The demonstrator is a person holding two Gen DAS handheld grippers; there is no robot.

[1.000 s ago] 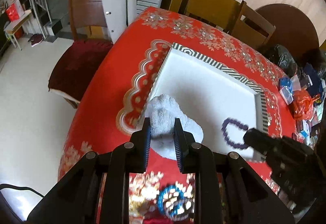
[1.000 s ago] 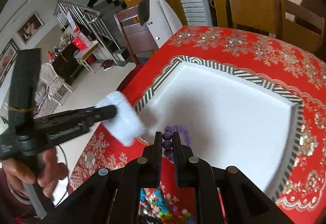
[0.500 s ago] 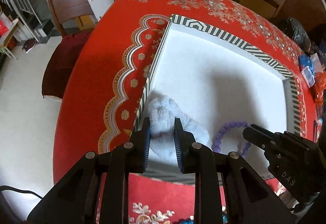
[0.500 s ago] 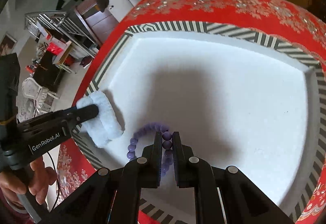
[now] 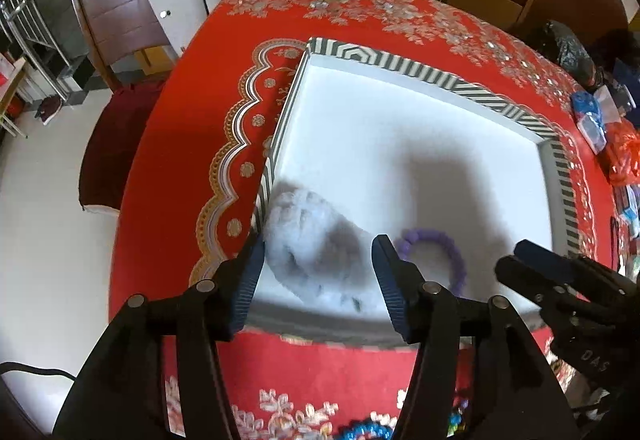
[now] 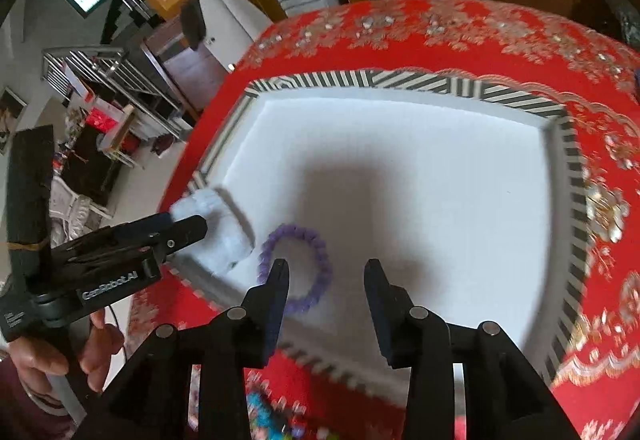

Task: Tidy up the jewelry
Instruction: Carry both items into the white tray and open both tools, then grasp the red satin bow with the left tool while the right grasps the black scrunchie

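A white tray with a striped black-and-white rim [image 5: 436, 78] [image 6: 400, 82] sits on the red tablecloth. A purple bead bracelet [image 5: 454, 260] [image 6: 316, 260] lies flat in its near left part. A fluffy white piece [image 5: 312, 240] [image 6: 218, 224] lies in the tray's near left corner. My left gripper [image 5: 318, 272] is open, its jaws on either side of the white piece. My right gripper [image 6: 326, 290] is open just above the bracelet; it also shows in the left wrist view [image 5: 560, 280].
Colourful bead jewelry [image 5: 368, 430] [image 6: 264, 420] lies on the cloth by the near table edge. Small packets and bags [image 5: 600, 120] clutter the far right. Wooden chairs [image 5: 120, 12] stand around the table.
Both grippers opened. The left let go of the white piece in the tray corner; the right let go of the purple bracelet, which now lies flat in the tray.
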